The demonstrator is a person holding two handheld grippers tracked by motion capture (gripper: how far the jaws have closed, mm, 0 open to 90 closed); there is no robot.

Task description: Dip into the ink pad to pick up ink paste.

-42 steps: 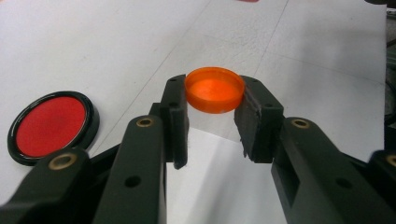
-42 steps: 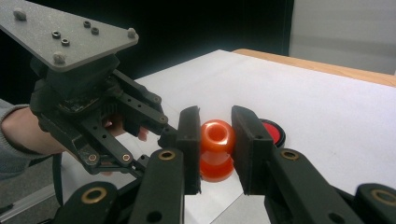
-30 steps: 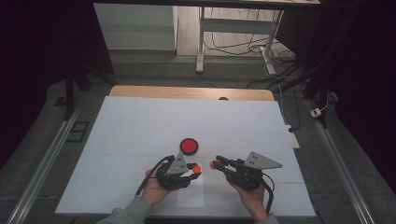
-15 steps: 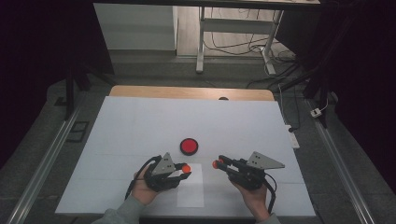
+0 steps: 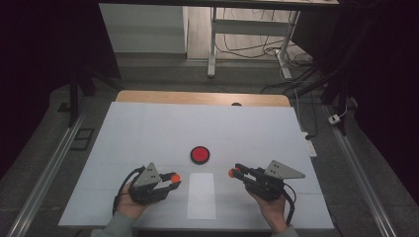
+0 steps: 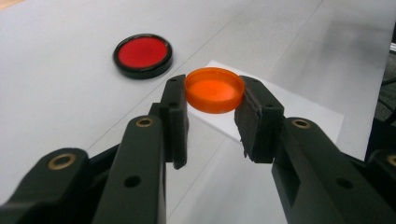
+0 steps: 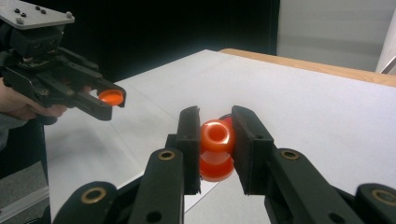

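My left gripper (image 6: 214, 95) (image 5: 174, 177) is shut on a flat orange cap (image 6: 214, 89), held level above the white table. The same cap (image 7: 111, 97) and the left gripper (image 7: 112, 98) appear at the left of the right gripper view. My right gripper (image 7: 215, 137) (image 5: 232, 173) is shut on a small orange bottle (image 7: 216, 149), neck opening toward the camera. A red disc with a black rim (image 5: 200, 154) (image 6: 142, 55) lies on the table between and beyond the two grippers. A white paper sheet (image 5: 201, 195) lies flat between the hands.
The white table surface (image 5: 148, 133) ends in a wooden strip (image 5: 197, 98) at the far edge. Metal rails (image 5: 44, 182) run along both sides. A table leg frame and cables (image 5: 247, 44) stand on the floor beyond.
My left gripper has moved leftward with the orange cap, widening the gap to the right gripper. The right gripper has stayed nearly still.
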